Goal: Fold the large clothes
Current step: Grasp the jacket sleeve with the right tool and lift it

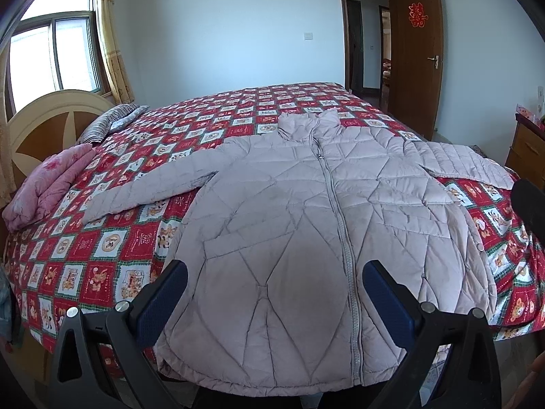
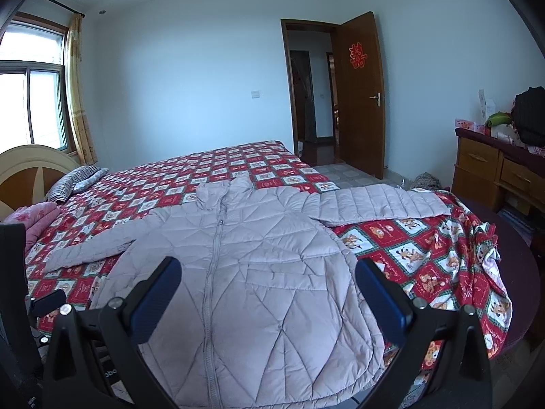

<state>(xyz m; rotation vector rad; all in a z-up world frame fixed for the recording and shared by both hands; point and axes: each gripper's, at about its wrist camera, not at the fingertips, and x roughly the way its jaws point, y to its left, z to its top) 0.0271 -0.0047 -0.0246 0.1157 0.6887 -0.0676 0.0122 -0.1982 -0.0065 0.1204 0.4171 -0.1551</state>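
Observation:
A pale lilac quilted jacket (image 1: 299, 225) lies flat and zipped on the bed, collar away from me, hem at the near edge, both sleeves spread out to the sides. It also shows in the right wrist view (image 2: 259, 266). My left gripper (image 1: 274, 276) is open and empty, hovering above the jacket's lower front. My right gripper (image 2: 267, 272) is open and empty, above the jacket's lower right half. The left gripper's body shows at the left edge of the right wrist view.
The bed has a red checked cartoon cover (image 1: 112, 252). A pink folded blanket (image 1: 47, 184) and a striped pillow (image 1: 105, 122) lie by the headboard at left. A wooden dresser (image 2: 494, 167) stands at right, an open door (image 2: 361, 102) beyond.

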